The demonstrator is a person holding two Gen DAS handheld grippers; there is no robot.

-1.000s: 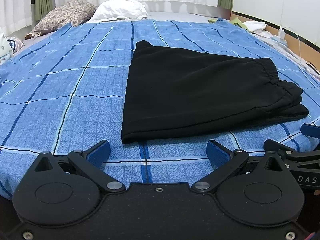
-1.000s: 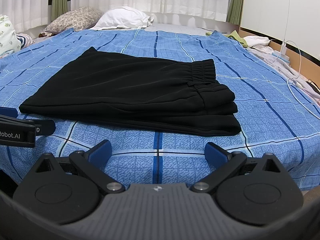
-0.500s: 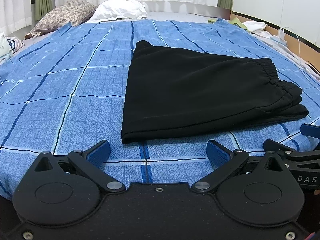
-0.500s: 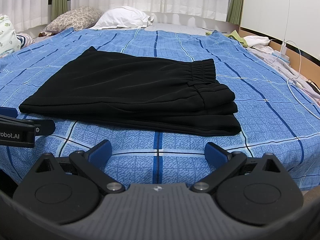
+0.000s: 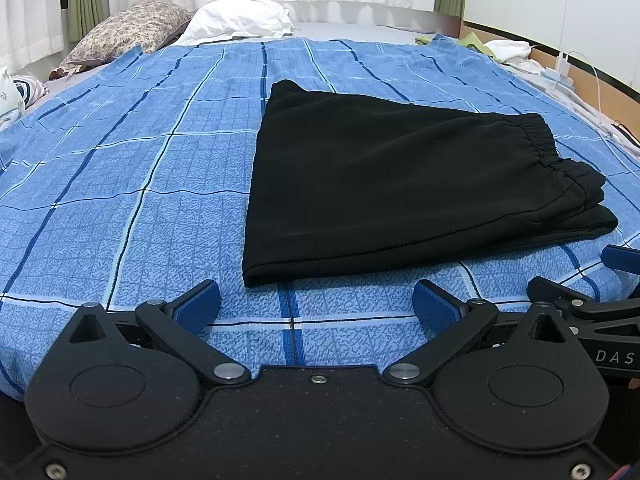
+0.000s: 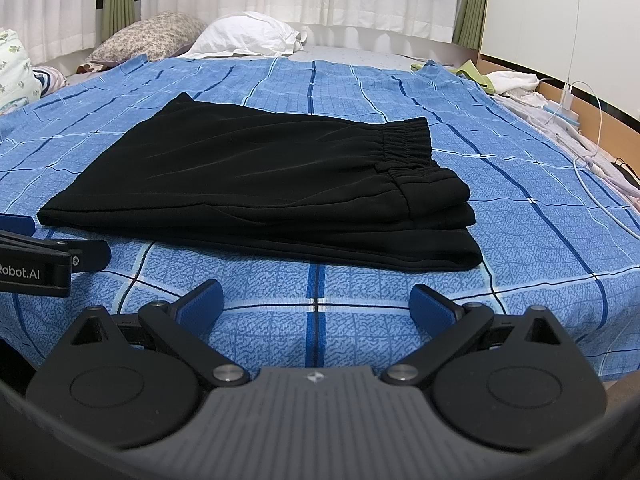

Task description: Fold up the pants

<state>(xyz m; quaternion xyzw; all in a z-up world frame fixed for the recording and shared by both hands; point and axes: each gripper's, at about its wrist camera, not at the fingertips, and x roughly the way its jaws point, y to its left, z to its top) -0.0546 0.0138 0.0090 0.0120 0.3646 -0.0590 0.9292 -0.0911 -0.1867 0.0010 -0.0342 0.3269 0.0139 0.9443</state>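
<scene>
Black pants (image 5: 400, 184) lie folded in layers on the blue checked bedspread (image 5: 120, 184), elastic waistband to the right. They also show in the right wrist view (image 6: 272, 196). My left gripper (image 5: 316, 306) is open and empty, just short of the fold's near left corner. My right gripper (image 6: 316, 304) is open and empty, just short of the pants' near edge by the waistband end. Each gripper's side shows at the edge of the other's view, the right one (image 5: 592, 312) and the left one (image 6: 44, 264).
A floral pillow (image 5: 128, 32) and a white pillow (image 5: 240, 16) lie at the head of the bed below white curtains. Clothes (image 6: 512, 80) and a white charger cable (image 6: 588, 152) lie along the bed's right side. The bed's front edge is right under my grippers.
</scene>
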